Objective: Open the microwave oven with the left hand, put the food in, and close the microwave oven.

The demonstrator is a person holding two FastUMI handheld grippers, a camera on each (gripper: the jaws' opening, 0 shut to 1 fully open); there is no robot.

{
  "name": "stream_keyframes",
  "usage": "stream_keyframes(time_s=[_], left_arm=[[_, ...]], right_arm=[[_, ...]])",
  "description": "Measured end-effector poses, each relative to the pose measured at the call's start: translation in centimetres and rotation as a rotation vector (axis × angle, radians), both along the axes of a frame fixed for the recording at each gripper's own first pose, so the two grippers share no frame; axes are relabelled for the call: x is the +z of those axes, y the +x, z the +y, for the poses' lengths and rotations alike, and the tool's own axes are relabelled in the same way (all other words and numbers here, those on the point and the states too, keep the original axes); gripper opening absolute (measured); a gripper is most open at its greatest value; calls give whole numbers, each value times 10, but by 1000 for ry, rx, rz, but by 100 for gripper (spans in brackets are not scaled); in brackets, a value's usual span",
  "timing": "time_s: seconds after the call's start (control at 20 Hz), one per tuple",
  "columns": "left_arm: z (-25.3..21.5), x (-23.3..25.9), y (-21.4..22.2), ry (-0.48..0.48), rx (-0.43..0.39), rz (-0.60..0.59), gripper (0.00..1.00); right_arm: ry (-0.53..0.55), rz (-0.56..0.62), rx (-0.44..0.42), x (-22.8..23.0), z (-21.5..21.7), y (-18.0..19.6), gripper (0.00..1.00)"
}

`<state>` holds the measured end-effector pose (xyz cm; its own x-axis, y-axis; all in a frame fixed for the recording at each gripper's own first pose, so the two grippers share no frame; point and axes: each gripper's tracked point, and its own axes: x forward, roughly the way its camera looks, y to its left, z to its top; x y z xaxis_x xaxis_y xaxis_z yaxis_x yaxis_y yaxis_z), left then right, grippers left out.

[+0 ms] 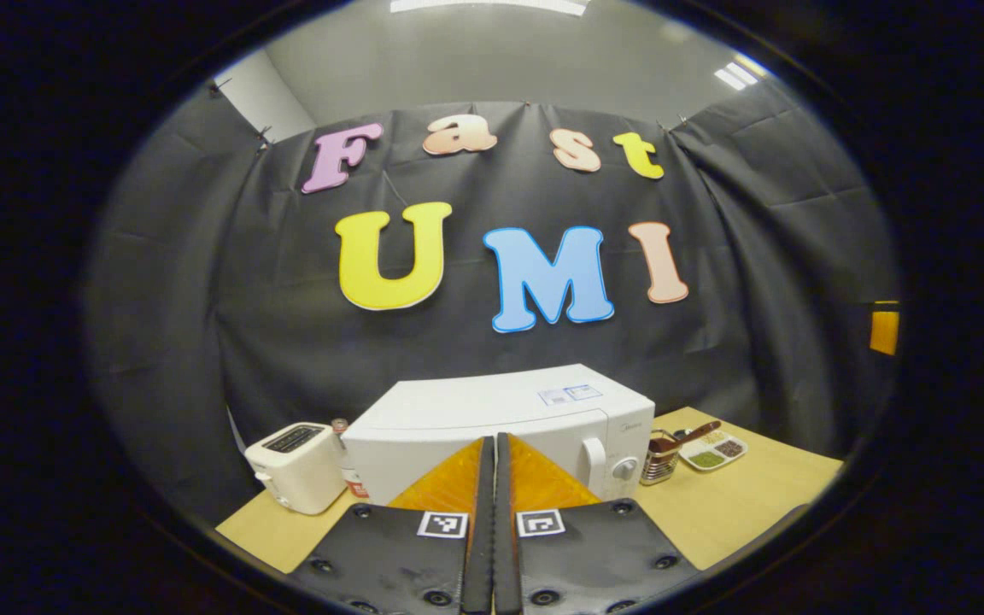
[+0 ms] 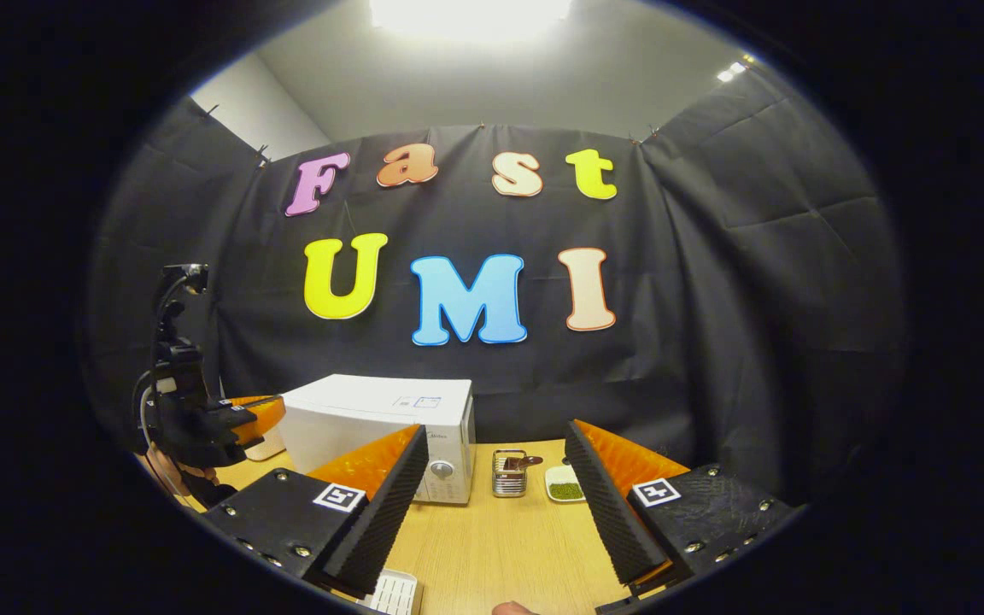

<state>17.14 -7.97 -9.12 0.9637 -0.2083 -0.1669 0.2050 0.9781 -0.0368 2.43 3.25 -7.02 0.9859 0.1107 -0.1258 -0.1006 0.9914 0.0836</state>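
Since the microwave (image 1: 500,418) sits door shut at the desk's (image 1: 740,504) back edge, dead ahead of my left gripper (image 1: 494,478), jaws together, that hand's nearer; right gripper (image 2: 492,487) has jaws wide apart, empty.

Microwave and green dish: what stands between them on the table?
A metal holder stands between the microwave and the green dish, in the right gripper view.

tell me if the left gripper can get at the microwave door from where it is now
Probably yes. The left gripper, shut and empty, points straight at the microwave, whose door is closed. Nothing stands between them; the toaster sits off to one side.
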Motion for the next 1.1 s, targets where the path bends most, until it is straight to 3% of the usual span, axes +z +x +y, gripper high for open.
stream_keyframes(time_s=[0.25,0.55,1.1], left_arm=[[14,42,-60,-8,55,-43,7],[40,77,-108,-28,95,-68,7],[84,93,-153,-10,133,-103,7]], right_arm=[[8,-20,53,7,-10,-14,98],[17,-44,55,22,-13,-23,98],[16,-61,40,35,8,-43,98]])
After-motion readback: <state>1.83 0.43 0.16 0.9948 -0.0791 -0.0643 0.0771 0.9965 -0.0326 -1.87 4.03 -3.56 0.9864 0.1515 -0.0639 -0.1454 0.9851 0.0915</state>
